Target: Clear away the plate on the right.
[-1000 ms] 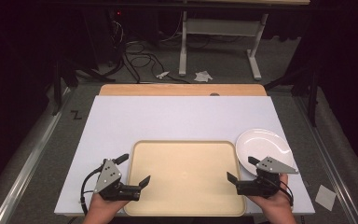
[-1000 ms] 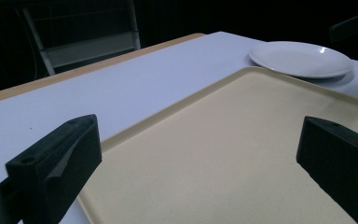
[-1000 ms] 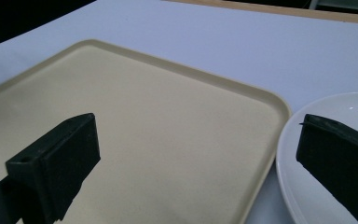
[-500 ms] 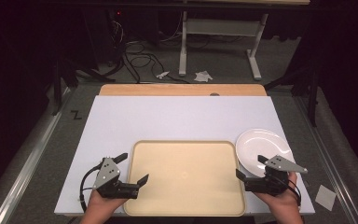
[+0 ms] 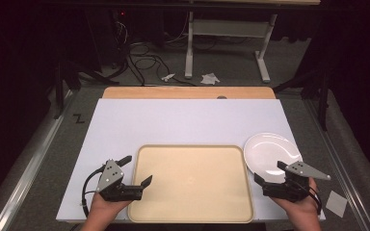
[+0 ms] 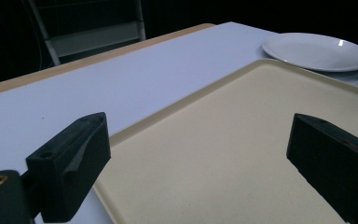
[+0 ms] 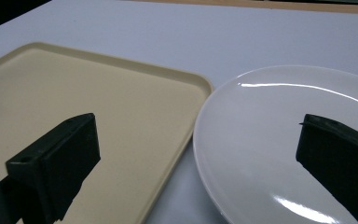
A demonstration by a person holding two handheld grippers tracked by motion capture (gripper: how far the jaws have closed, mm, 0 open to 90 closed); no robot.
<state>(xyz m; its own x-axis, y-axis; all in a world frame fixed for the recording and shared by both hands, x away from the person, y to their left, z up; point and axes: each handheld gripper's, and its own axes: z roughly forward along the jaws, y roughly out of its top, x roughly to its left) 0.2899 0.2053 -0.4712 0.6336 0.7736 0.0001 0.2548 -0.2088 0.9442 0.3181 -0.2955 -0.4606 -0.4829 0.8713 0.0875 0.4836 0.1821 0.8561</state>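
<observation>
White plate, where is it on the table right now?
In the high view the white plate sits at the table's right side, beside the beige tray's right edge, just ahead of the right gripper.

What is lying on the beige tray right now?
The beige tray carries nothing on its visible surface. The left tongs hang over its left edge, hiding a small strip there. The white plate sits on the table beside it.

Your white table top [image 5: 188,120] carries a beige tray [image 5: 191,183] and, just beside its right edge (near the corner), a white plate [image 5: 270,153].
</observation>
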